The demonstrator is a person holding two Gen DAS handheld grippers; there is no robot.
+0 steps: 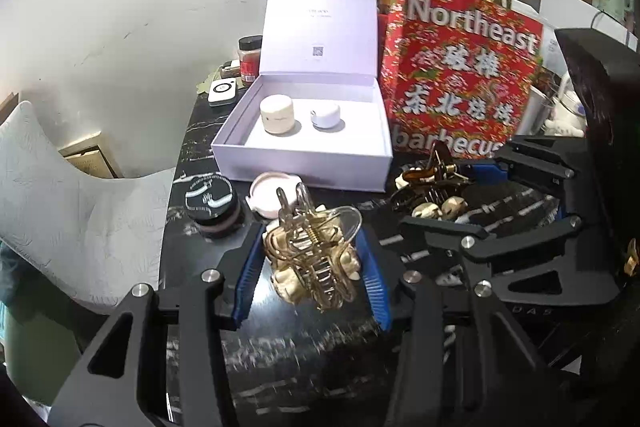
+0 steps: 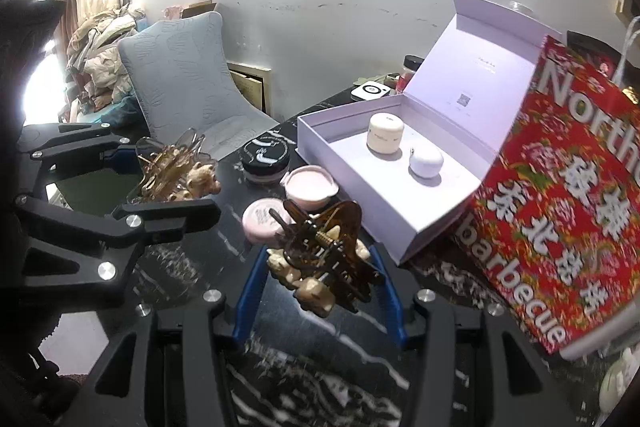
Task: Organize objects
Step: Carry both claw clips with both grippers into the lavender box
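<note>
Left gripper clamped on clear gold hair claw, above black table. Right gripper clamped on brown hair claw. Open white box at 12 o'clock holds 2 jars.

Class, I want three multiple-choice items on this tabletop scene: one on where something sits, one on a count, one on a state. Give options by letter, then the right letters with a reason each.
1. Where is the red bag relative to the open white box, in the left wrist view?
A. To its right
B. Inside it
C. On its lid

2. How many small jars stand inside the box?
A. One
B. Two
C. Four

3. What state is the left gripper in?
A. Open and empty
B. Shut on a clear gold hair claw
C. Shut on a jar lid

Answers:
1 A, the bag stands beside the box's right wall.
2 B, a cream jar and a white jar stand there.
3 B, its blue fingers press the clear gold hair claw from both sides.
</note>
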